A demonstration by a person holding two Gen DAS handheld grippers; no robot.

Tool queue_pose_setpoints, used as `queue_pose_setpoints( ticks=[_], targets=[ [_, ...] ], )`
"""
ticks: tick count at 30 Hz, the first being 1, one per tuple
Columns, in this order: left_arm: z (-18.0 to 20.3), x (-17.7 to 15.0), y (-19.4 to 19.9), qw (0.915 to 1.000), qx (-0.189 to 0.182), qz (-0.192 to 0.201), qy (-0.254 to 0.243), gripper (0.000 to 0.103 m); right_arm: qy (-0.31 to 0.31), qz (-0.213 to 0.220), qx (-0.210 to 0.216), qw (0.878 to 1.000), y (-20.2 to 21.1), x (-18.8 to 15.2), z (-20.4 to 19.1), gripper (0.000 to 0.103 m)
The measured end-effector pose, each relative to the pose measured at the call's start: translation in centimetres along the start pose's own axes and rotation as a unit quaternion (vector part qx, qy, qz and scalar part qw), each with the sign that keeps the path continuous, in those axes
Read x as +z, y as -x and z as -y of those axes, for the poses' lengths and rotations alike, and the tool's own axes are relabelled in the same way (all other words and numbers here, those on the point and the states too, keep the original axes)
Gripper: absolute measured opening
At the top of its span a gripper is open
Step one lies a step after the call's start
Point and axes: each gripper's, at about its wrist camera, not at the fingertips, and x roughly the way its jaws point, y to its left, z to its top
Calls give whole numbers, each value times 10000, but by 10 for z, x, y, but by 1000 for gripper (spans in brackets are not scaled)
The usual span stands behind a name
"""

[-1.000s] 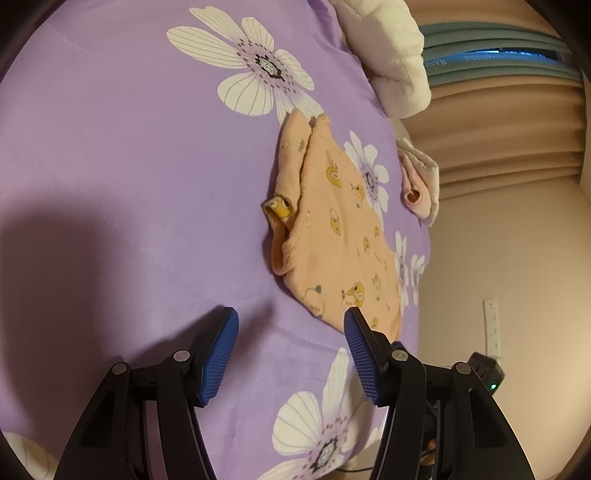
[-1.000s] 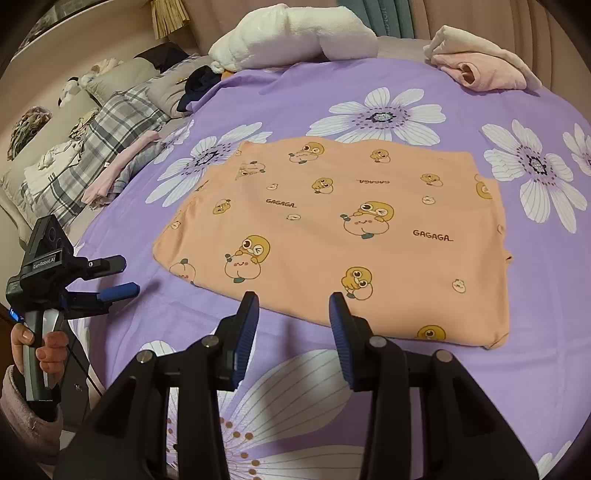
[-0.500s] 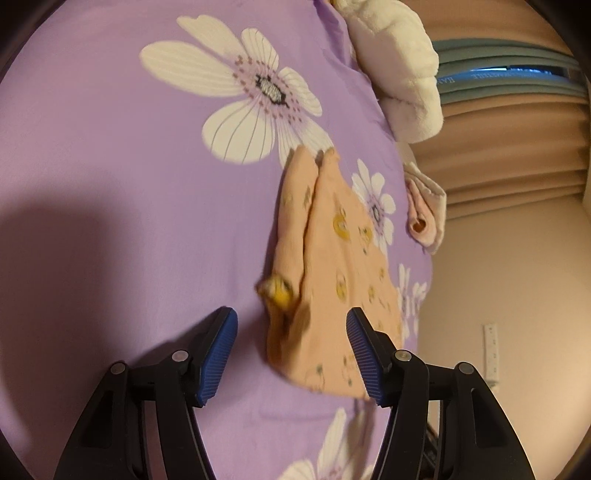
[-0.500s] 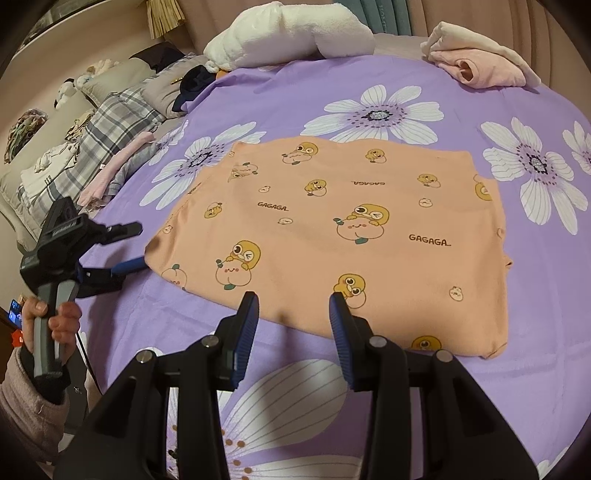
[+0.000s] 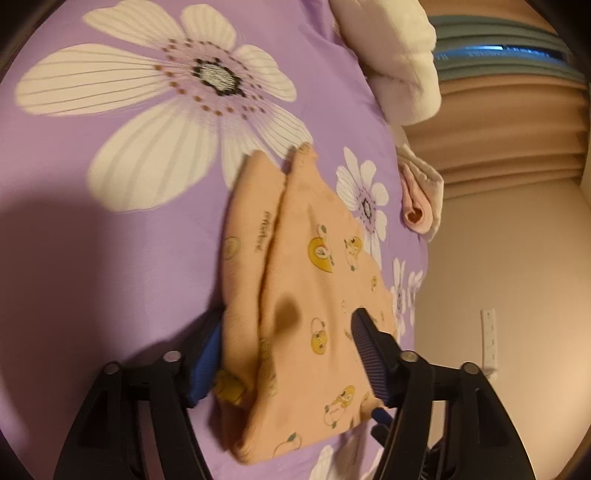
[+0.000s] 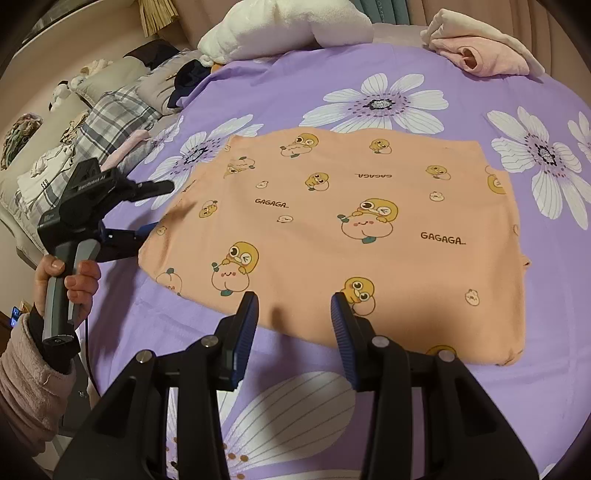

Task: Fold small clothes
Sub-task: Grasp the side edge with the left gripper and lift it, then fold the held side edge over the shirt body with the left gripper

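I see my left claw (image 5: 288, 354) with its jaws apart and just widened, straddling the near edge of the orange shirt (image 5: 295, 295) low in the left wrist view; the cloth lies between the pads, not pinched. My right claw (image 6: 293, 332) stands open at bottom centre of its view, just over the shirt's near hem, holding nothing. The shirt lies flat mid-frame on the purple flowered bedsheet (image 6: 295, 92). A pink folded garment (image 6: 480, 55) sits upper right, white bedding (image 6: 280, 26) at top centre.
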Motion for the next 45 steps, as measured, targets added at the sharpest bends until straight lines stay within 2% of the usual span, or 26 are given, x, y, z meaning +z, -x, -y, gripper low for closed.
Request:
queue_pose_setpoints(
  ticks=[11,16,21,27,29,34,38,41,45],
  targets=[
    [10,9,-23,9981,-186,-556,-193,70,-25,-29,-14,10000,-5,4,1,42],
    [13,15,-29,9979,-183,-579,-202,70,-32,-11,-29,10000,-6,7,0,42],
    [19,4,-27,9963,-74,-642,-560,70,15,130,-92,9999,2,10,1,42],
    [16,-5,-20,9955,-55,-668,-663,70,-37,266,-146,9995,2,24,10,42],
    [14,-4,-19,9958,-34,-670,-619,63,-79,273,-93,9996,-3,28,12,42],
    [4,6,-22,9973,214,-602,-350,29,-95,287,-99,9995,-23,47,14,42],
    [1,5,-22,9976,365,-510,-296,19,-204,327,-151,9991,-42,74,19,42],
    [5,4,-20,9971,558,-427,-304,16,-216,202,-276,9992,-59,93,20,36],
    [23,-1,-20,9920,1001,-273,-721,13,-162,194,-298,9992,-75,112,16,24]
  ],
)
